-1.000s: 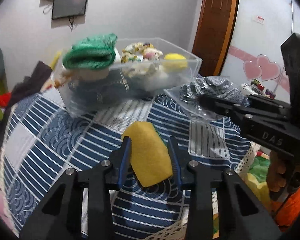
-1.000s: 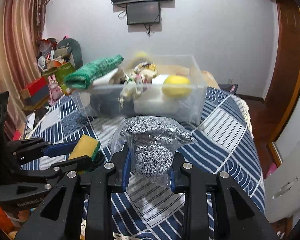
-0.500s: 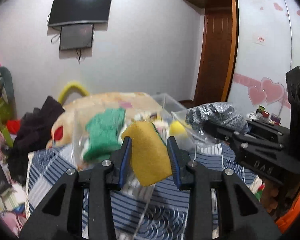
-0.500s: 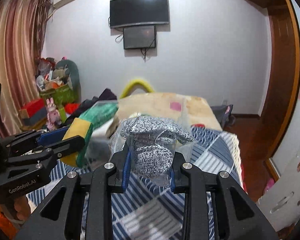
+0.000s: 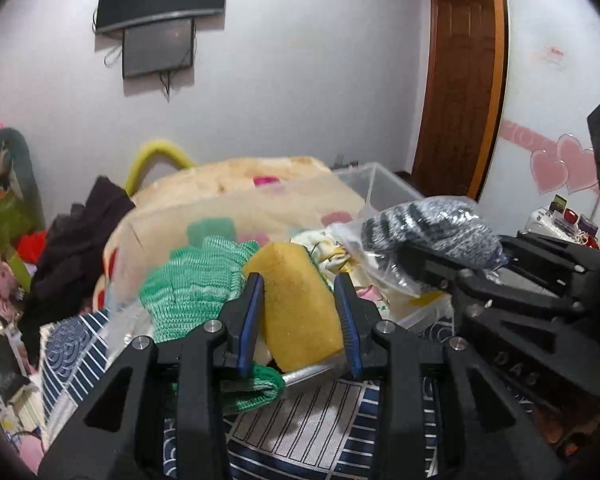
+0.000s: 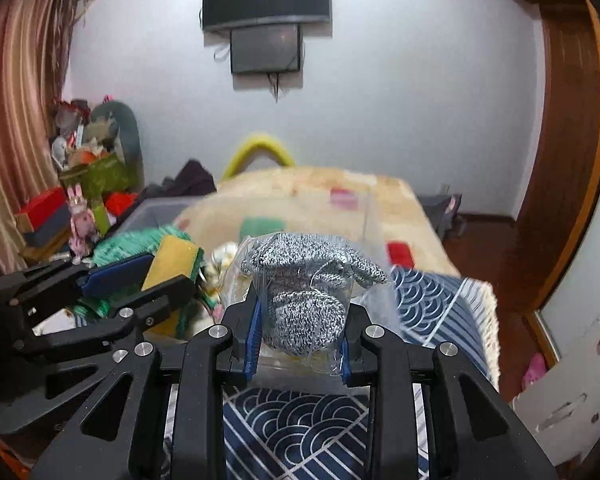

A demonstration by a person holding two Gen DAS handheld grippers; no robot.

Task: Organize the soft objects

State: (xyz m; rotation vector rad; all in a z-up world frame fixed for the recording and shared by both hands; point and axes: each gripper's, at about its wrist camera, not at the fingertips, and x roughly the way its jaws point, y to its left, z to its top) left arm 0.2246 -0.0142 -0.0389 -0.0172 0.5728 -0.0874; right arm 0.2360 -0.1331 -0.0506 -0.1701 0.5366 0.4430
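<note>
Clear plastic bin (image 5: 384, 178) lies just ahead-below both: left gripper (image 5: 300, 312) clamps upright yellow foam sponge (image 5: 300, 300), right gripper (image 6: 298, 330) clamps bagged grey steel-wool scourer (image 6: 304, 292).

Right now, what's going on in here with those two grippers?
A person is sorting soft things. The left gripper holds a yellow sponge, and the right gripper holds a bagged grey knit item. Both hang over a clear plastic bin with a green glove draped over its edge.

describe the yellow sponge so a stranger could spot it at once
Start at the clear plastic bin on the blue patterned bed cover. Just above its near edge, the left tool grips the sponge: a smooth yellow block, unlike the knitted green glove beside it.
</note>
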